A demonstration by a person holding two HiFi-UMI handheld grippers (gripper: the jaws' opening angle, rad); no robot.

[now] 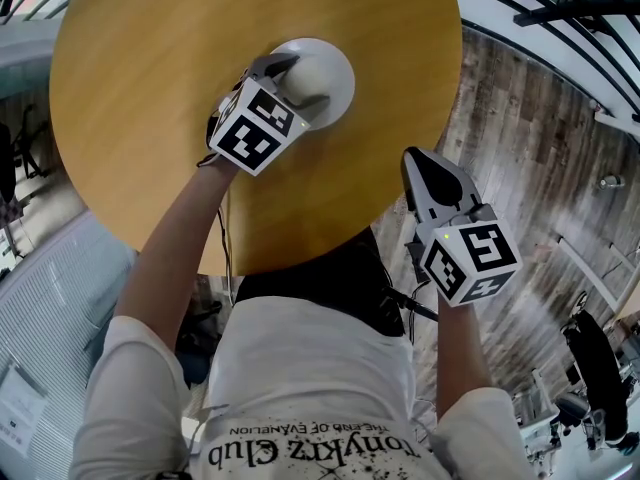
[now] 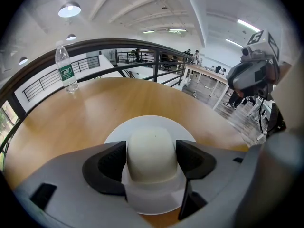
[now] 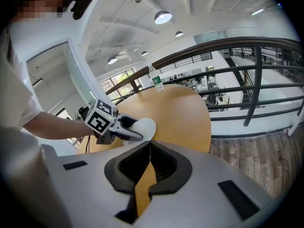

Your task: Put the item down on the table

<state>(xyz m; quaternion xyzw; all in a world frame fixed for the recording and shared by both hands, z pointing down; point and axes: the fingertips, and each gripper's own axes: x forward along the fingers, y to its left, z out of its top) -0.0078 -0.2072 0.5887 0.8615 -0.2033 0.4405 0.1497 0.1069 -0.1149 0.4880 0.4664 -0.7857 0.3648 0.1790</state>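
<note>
Over the middle of the round wooden table (image 1: 150,88), the left gripper (image 1: 300,80) has its claw clamped on the white domed item (image 1: 325,68), and in the left gripper view the dark pads (image 2: 110,163) press the cream dome from both sides while the flat white brim spreads out beneath. From the head view that gripper's body and marker cube cover the near half of the item, so only the far arc of the brim shows. Whether the brim sits on the wood or hangs just above it, I cannot tell. Bare tabletop lies all round the item, plenty of room on every side. A water bottle (image 2: 66,66) stands upright at the far rim, well apart from the item, with a dark railing (image 2: 142,46) behind it. The table's near rim is cut off by the person's torso. The right gripper (image 1: 418,165) is off the table's near right edge, over the plank floor (image 1: 520,158), its claw closed tip to tip with nothing between
</note>
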